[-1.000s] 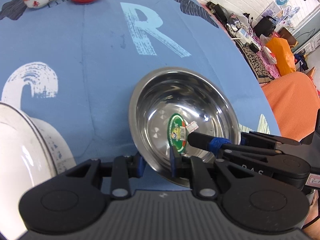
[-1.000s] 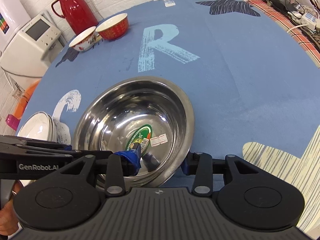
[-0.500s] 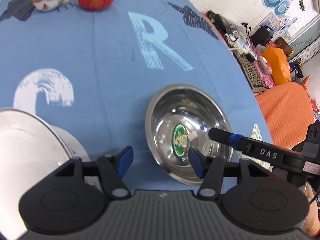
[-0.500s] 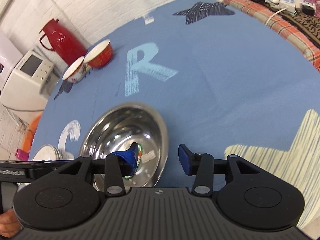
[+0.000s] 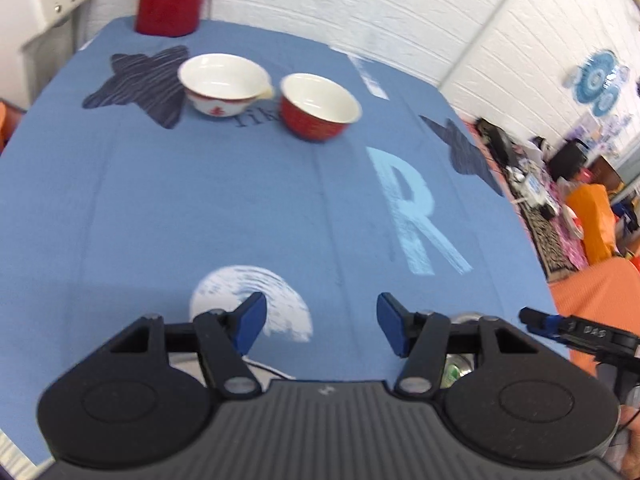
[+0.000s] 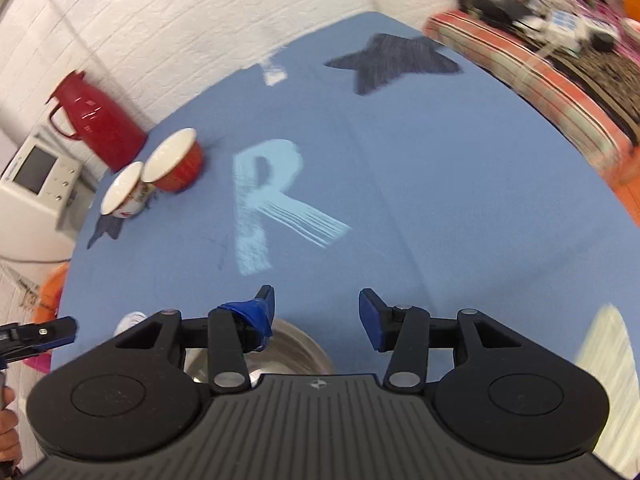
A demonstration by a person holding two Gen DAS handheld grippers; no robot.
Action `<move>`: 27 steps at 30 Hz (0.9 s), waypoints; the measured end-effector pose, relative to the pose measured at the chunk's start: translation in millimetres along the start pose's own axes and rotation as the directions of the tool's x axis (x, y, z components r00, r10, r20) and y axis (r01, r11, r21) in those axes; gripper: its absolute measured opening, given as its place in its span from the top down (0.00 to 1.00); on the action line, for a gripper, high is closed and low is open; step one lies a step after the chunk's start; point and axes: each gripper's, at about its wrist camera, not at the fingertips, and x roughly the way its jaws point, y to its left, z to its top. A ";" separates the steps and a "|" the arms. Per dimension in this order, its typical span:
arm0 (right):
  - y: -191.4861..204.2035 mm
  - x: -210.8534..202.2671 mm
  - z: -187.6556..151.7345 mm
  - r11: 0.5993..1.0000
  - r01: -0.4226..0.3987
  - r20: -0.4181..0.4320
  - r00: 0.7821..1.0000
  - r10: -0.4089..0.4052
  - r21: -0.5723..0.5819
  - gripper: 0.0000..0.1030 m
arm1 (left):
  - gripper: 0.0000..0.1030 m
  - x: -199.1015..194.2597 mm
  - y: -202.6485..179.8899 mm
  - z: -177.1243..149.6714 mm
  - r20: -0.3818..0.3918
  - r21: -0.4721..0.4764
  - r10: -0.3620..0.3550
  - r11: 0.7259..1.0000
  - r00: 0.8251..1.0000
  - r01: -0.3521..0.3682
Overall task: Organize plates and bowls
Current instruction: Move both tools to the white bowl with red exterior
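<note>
Steel is showing just under your grippers: the metal bowl [image 6: 296,350] is sitting on the near part of the blue tablecloth [image 5: 240,208], mostly hidden behind the right gripper [image 6: 316,310], so you cannot tell what is in it. From the left wrist view, only a sliver of it with a green label [image 5: 452,372] is peeking out behind the left gripper [image 5: 320,326]; the label's print is too small to read. You are holding both grippers with jaws wide apart, gripping nothing.

At the far left of the cloth, a white bowl with red markings [image 5: 224,84] and a red bowl with a white inside [image 5: 318,108] are standing upright, just beside each other, both looking empty. A red thermos jug [image 6: 96,120] is standing beyond them by the white brick wall [image 6: 180,20].

A large pale letter "R" [image 6: 272,200] is printed mid-cloth, with dark stars [image 6: 394,60] at the far side. Dark lettering between the two bowls is blurred beyond reading. "DAS" is showing on the right gripper's finger [image 5: 576,328] at the right edge of the left view.
</note>
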 end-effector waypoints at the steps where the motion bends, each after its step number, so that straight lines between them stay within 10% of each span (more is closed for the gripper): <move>1: 9.1 4.6 7.6 1.000 -0.008 0.007 1.000 0.008 -0.028 0.69 | 0.43 3.3 8.1 5.8 -0.004 -0.016 0.004 1.000 1.000 -0.004; 13: 119.1 111.1 110.7 0.974 -0.080 -0.070 0.995 0.067 -0.210 0.68 | 0.43 66.6 32.6 83.6 0.022 -0.264 -0.065 0.962 0.998 0.068; 22: 148.3 202.6 158.6 0.971 -0.038 -0.108 0.994 0.013 -0.235 0.66 | 0.43 133.1 38.4 138.1 0.082 -0.466 0.010 0.884 0.997 0.029; 27: 158.3 235.7 165.3 0.963 -0.047 -0.139 0.990 0.010 -0.266 0.66 | 0.43 155.1 26.4 148.8 0.095 -0.467 0.055 0.884 0.994 -0.005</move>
